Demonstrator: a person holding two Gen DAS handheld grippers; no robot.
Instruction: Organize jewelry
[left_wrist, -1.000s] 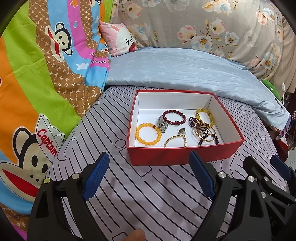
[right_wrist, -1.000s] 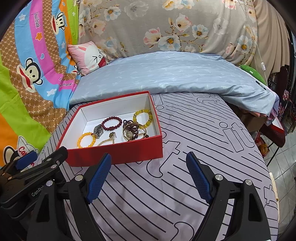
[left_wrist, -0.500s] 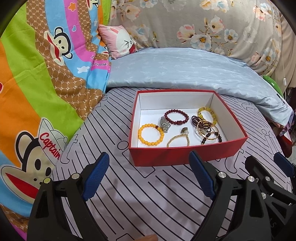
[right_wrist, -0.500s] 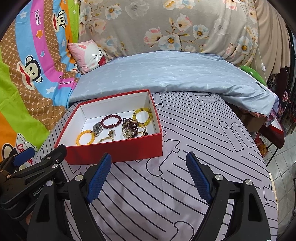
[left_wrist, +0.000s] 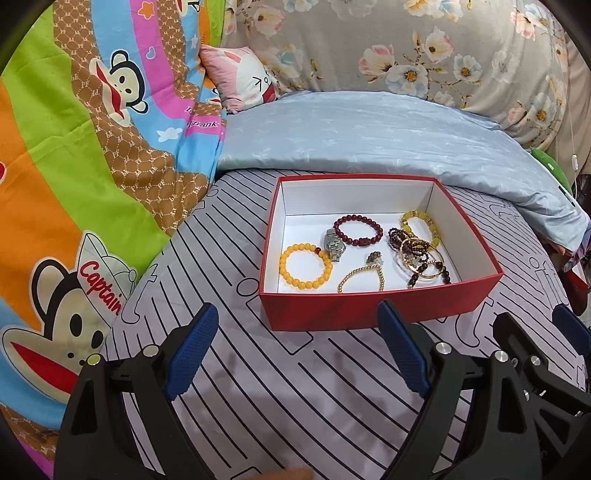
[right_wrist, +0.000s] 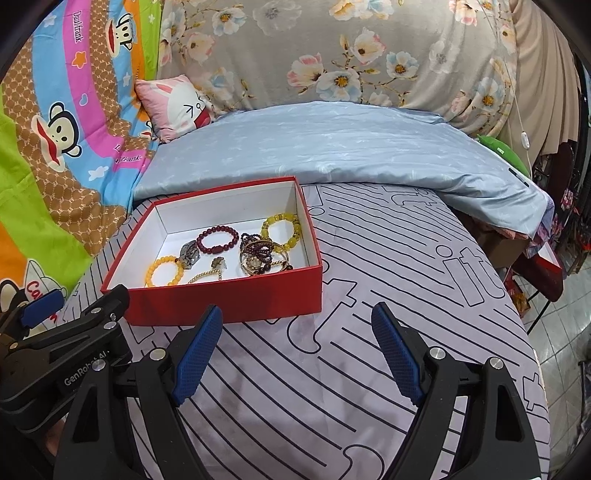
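A red box (left_wrist: 373, 306) with a white inside sits on the striped bedsheet; it also shows in the right wrist view (right_wrist: 229, 295). In it lie an orange bead bracelet (left_wrist: 306, 266), a dark red bead bracelet (left_wrist: 357, 230), a silver watch (left_wrist: 334, 244), a gold chain bracelet (left_wrist: 362, 277), a yellow bead bracelet (left_wrist: 421, 225) and a tangle of dark beads with a gold bangle (left_wrist: 419, 258). My left gripper (left_wrist: 295, 350) is open and empty, just short of the box's near wall. My right gripper (right_wrist: 295, 350) is open and empty, at the box's near right corner.
A folded light-blue quilt (left_wrist: 369, 140) lies behind the box. A cartoon monkey blanket (left_wrist: 74, 166) rises at the left, with a pink pillow (left_wrist: 240, 77) and floral bedding (right_wrist: 332, 55) behind. The bed's right edge drops to the floor (right_wrist: 554, 321).
Both grippers have drifted slightly; the box sits a little further right in the left view and a little further left in the right view. The jewelry has not moved.
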